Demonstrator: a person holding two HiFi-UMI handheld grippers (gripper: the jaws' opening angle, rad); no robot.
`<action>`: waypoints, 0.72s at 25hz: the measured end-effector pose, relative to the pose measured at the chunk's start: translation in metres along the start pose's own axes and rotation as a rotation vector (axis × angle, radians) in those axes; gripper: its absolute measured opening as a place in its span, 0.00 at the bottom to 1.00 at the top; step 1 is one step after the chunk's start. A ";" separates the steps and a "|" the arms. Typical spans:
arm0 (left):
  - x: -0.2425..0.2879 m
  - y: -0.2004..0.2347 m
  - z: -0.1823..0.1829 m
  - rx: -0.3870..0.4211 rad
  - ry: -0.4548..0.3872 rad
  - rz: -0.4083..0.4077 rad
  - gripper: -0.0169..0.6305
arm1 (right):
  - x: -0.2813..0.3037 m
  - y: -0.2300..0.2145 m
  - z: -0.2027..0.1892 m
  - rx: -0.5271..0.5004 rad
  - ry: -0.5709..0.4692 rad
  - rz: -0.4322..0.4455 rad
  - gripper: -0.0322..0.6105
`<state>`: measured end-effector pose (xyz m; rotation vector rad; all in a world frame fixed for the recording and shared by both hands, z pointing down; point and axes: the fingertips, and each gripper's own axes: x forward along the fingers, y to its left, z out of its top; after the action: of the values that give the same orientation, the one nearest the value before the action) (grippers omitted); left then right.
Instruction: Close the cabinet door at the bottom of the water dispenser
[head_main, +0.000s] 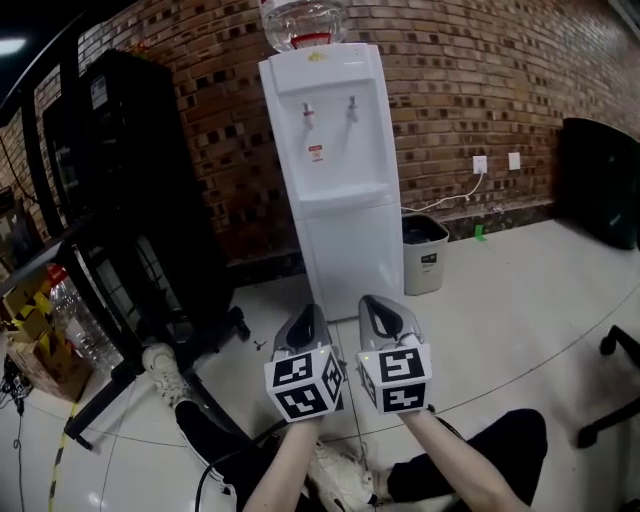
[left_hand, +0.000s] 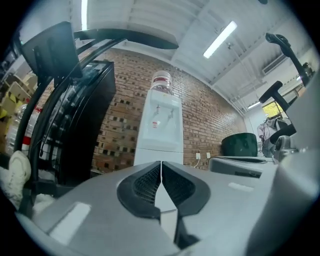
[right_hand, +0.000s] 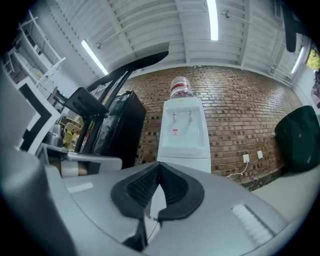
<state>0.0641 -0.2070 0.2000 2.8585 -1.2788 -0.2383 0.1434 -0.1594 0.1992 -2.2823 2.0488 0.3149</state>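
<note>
The white water dispenser (head_main: 330, 150) stands against the brick wall with a bottle on top. Its bottom cabinet door (head_main: 352, 255) lies flush with the body, closed. My left gripper (head_main: 308, 312) and right gripper (head_main: 375, 303) hang side by side in front of the dispenser's base, apart from it, pointing toward it. Both are shut with nothing between the pads. The left gripper view has the dispenser (left_hand: 161, 130) straight ahead beyond the shut left gripper (left_hand: 161, 165). In the right gripper view the dispenser (right_hand: 184, 132) rises above the shut right gripper (right_hand: 159, 166).
A grey waste bin (head_main: 424, 252) stands right of the dispenser, below wall sockets (head_main: 481, 164). A black cabinet (head_main: 130, 180) and black frame stand to the left, with bottles (head_main: 75, 315) on the floor. A chair base (head_main: 610, 400) sits at right. The person's legs are below.
</note>
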 end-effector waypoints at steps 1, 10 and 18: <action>0.001 0.000 0.000 0.001 -0.003 0.000 0.05 | 0.001 -0.002 0.000 0.013 -0.003 -0.003 0.05; 0.002 -0.004 -0.006 0.029 0.010 -0.003 0.05 | 0.000 -0.021 -0.003 0.032 0.011 -0.034 0.05; -0.001 -0.010 -0.003 0.044 0.012 -0.004 0.05 | -0.004 -0.026 0.001 0.017 0.018 -0.043 0.05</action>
<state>0.0715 -0.2003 0.2028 2.8952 -1.2924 -0.1955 0.1690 -0.1519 0.1967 -2.3240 2.0003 0.2749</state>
